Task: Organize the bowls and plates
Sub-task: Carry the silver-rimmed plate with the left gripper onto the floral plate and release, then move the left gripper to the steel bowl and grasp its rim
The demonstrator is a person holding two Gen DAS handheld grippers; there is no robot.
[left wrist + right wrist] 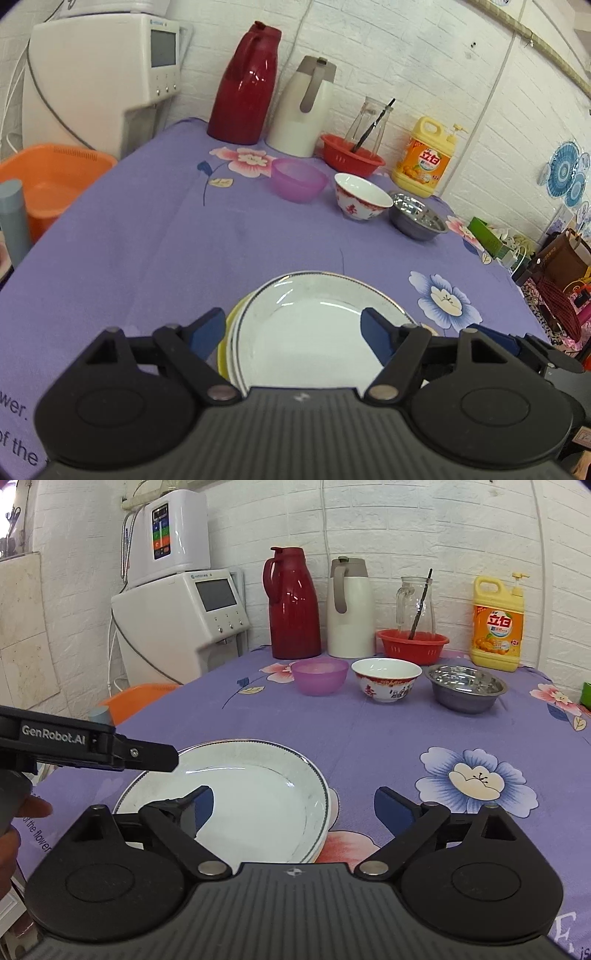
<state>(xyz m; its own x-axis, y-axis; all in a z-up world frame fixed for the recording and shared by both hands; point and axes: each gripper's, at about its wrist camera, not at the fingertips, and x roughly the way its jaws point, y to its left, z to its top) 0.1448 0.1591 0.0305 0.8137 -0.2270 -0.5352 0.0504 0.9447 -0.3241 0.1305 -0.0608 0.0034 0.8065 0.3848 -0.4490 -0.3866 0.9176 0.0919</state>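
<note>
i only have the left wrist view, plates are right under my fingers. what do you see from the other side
Observer: From the right wrist view, the left gripper hangs above the plate stack, clear of it.
Operator: is the right gripper holding anything
Observer: No, the right gripper is open and empty, its left finger over the top plate.
Operator: anything behind the white machine
Observer: A second white unit with a coloured panel sits on top of the white machine.
</note>
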